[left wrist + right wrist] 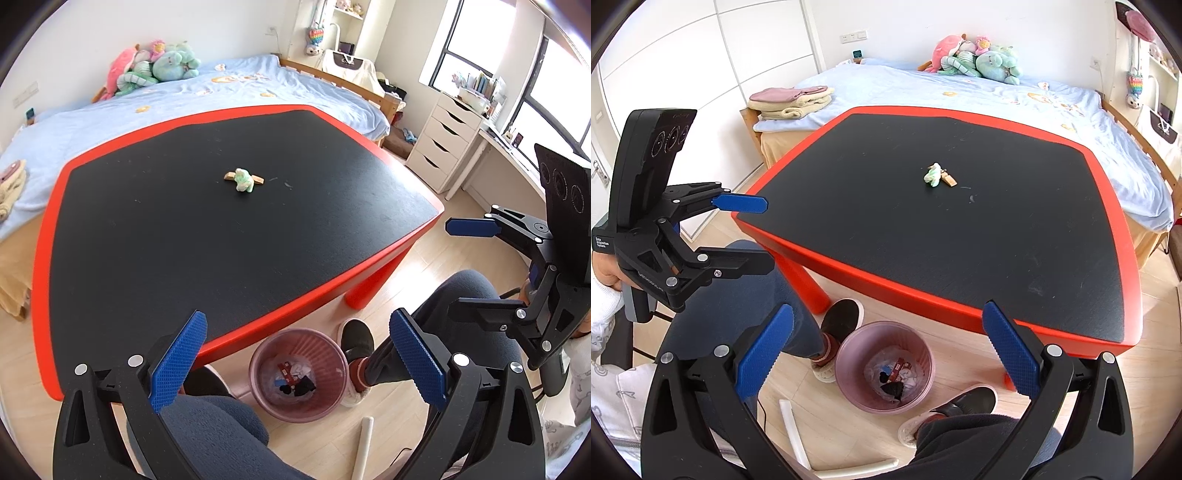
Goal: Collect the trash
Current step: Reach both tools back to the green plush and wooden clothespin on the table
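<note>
A crumpled green-white wad lies on a small tan strip near the middle of the black table. A pink trash bin with several scraps inside stands on the floor under the table's near edge. My left gripper is open and empty, held above the bin; it also shows in the right wrist view. My right gripper is open and empty, also above the bin, and shows in the left wrist view.
The table has a red rim and red legs. The person's legs and shoes flank the bin. White tubes lie on the wood floor. A bed stands behind the table, white drawers to the right.
</note>
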The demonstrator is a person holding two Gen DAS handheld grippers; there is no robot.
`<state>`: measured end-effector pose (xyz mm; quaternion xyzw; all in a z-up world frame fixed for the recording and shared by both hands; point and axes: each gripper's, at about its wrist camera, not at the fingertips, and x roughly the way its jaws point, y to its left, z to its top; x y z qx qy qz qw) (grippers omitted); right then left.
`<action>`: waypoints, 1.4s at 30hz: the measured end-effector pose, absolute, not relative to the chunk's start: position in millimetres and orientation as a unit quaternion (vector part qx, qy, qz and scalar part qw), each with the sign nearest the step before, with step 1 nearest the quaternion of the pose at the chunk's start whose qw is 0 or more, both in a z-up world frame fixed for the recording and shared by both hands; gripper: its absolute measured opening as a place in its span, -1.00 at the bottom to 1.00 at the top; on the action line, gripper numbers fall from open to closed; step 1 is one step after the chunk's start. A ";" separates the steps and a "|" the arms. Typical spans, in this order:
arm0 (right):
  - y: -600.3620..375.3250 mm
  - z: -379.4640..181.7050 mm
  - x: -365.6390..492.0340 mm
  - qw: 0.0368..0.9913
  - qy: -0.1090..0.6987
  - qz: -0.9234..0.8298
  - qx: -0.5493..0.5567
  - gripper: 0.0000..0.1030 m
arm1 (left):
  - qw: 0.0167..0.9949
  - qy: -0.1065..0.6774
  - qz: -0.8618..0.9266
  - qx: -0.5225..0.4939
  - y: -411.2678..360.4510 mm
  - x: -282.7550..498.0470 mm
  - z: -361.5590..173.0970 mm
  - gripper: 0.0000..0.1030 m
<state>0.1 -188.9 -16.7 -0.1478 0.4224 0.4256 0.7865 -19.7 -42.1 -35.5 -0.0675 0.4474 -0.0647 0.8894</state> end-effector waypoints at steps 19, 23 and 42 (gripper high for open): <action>-163.8 -19.3 87.5 0.795 0.411 0.415 -0.164 0.95 | 0.892 0.445 -0.042 -0.072 -5.4 60.5 -38.3 0.85; -154.9 -28.7 110.3 0.795 0.409 0.413 -0.174 0.95 | 0.890 0.449 -0.039 -0.072 -0.5 83.9 -45.4 0.85; -121.7 -79.6 191.3 0.779 0.436 0.408 -0.193 0.95 | 0.880 0.472 -0.032 -0.046 10.7 152.0 -91.6 0.85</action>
